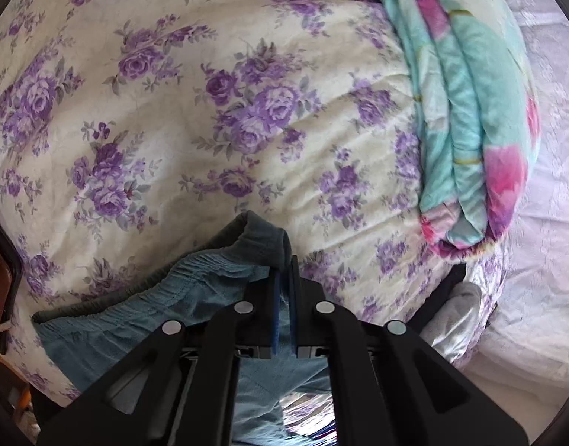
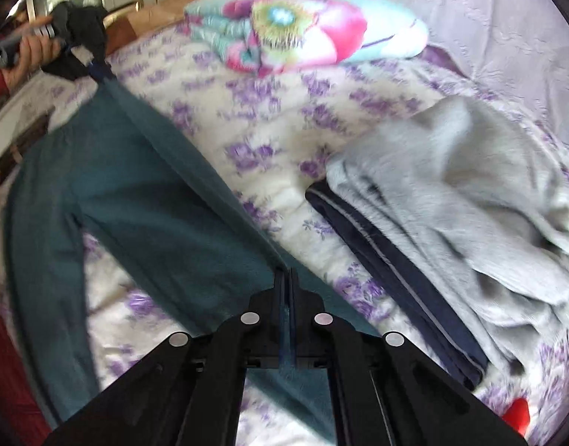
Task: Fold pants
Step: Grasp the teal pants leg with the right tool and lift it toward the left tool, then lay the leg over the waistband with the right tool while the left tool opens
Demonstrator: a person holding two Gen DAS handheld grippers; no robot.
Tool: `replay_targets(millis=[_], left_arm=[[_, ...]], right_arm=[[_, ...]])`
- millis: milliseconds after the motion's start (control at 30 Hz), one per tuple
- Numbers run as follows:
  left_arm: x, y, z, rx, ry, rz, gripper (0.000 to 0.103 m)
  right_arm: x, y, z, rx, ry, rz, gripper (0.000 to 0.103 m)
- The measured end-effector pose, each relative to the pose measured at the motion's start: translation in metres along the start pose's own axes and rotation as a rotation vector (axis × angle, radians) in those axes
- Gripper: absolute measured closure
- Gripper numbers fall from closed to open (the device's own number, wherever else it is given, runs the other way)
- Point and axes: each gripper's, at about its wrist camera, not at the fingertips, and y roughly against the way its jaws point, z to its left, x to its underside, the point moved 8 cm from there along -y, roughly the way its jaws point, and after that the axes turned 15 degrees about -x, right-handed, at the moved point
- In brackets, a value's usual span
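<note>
The floral bedspread lies bare through the middle, bounded at twelve o'clock by a folded blanket and at three o'clock by grey clothes with a navy garment alongside. The teal pants stretch across it, long axis from ten o'clock down to six. The left gripper is clamped on their waistband; the right gripper is clamped on a leg.

No writing, label, brand or number can be read in either view. The bedcover and the folded blanket carry only flower prints, with no lettering.
</note>
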Motion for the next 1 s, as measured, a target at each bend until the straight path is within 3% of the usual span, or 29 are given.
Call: replay_targets(millis=[167,367,533,700,1000], left_arm=[[0.019,0.024,0.012,0.021,-0.079,-0.033,0.1],[0.062,0.045,0.057,0.052,-0.157,-0.025,0.1],[0.089,0.035,0.098,0.012,-0.202,-0.016,0.1],[0.1,0.014,0.142,-0.015,-0.154,0.024,0.1],[0.097,-0.014,0.178,-0.047,-0.135,0.042,0.099]], right_arm=[[0.019,0.04,0.039,-0.015,0.001,-0.028,0.101],[0.058,0.066,0.097,-0.055,-0.058,-0.031,0.101],[0.099,0.059,0.14,-0.109,-0.116,0.025,0.101],[0.124,0.05,0.172,-0.15,-0.164,0.053,0.101],[0.151,0.025,0.198,-0.181,-0.221,0.108,0.101]])
